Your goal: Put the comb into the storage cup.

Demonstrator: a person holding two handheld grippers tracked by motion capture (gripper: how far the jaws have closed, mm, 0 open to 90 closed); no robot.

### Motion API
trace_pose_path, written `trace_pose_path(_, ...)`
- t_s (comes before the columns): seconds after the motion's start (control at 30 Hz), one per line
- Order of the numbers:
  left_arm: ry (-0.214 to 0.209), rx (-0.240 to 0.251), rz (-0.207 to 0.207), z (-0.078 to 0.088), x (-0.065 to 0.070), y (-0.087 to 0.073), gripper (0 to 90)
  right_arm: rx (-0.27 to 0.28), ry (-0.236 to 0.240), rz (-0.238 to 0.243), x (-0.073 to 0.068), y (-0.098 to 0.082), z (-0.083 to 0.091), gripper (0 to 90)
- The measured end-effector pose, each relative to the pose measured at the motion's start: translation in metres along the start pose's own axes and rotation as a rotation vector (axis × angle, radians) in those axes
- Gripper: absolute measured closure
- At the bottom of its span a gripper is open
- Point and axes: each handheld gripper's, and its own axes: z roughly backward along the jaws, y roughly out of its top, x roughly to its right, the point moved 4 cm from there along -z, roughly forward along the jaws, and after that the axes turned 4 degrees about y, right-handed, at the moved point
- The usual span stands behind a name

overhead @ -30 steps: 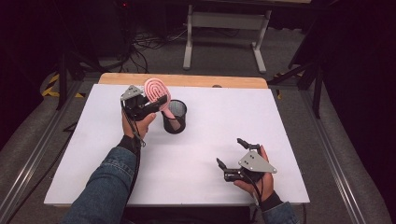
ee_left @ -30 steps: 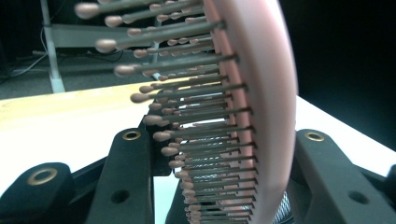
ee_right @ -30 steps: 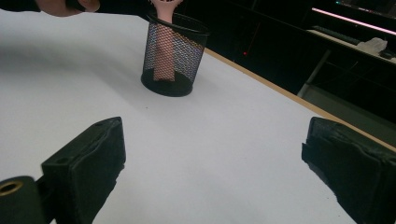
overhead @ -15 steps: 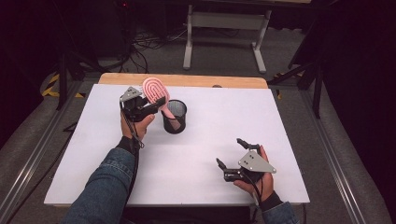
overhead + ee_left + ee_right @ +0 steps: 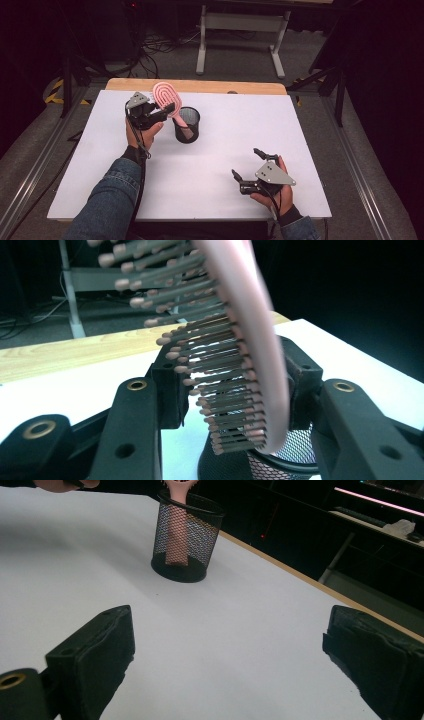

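Observation:
A pink hairbrush (image 5: pixel 162 92) stands tilted with its handle inside a black mesh cup (image 5: pixel 187 125) at the table's back left. My left gripper (image 5: pixel 167 111) is shut on the brush head. In the left gripper view the brush (image 5: pixel 250 340) has its back against one pad (image 5: pixel 300 385) and its bristles reach the other; the jaws have just been opening a little with the brush still between them. My right gripper (image 5: pixel 246 162) rests open near the front right, with nothing in it. From the right gripper view (image 5: pixel 230 645) the cup (image 5: pixel 195 535) stands ahead with the pink handle (image 5: pixel 175 540) inside.
The white tabletop (image 5: pixel 225 135) has a wooden strip (image 5: pixel 200 86) along its far edge. A grey stand (image 5: pixel 240 30) and cables lie on the dark floor beyond. Metal rails run along both sides of the table.
The brush head has leaned slightly to the left in the left gripper. Both hands have kept their places.

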Motion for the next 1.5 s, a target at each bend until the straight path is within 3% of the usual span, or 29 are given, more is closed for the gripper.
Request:
trace_pose_path(0.17, 0.026, 0.005, -0.008, 0.005, -0.003, 0.004, 50.0, 0.000, 0.001, -0.002, 0.000, 0.000, 0.000, 6.4)
trace_pose_path(0.53, 0.033, -0.003, -0.033, 0.010, -0.004, 0.008, 44.7, -0.001, 0.000, -0.002, 0.000, 0.000, 0.000, 6.4)
trace_pose_path(0.63, 0.048, 0.003, -0.046, 0.013, -0.004, 0.010, 36.5, -0.001, -0.001, -0.002, 0.000, 0.000, 0.000, 6.4)
trace_pose_path(1.17, 0.084, 0.019, -0.107, 0.022, -0.001, 0.016, 22.0, 0.003, -0.002, 0.000, 0.000, 0.000, 0.000, 6.4)
trace_pose_path(1.5, 0.080, 0.032, -0.116, 0.025, 0.000, 0.018, 11.6, 0.004, -0.001, 0.001, 0.000, 0.000, 0.000, 6.3)
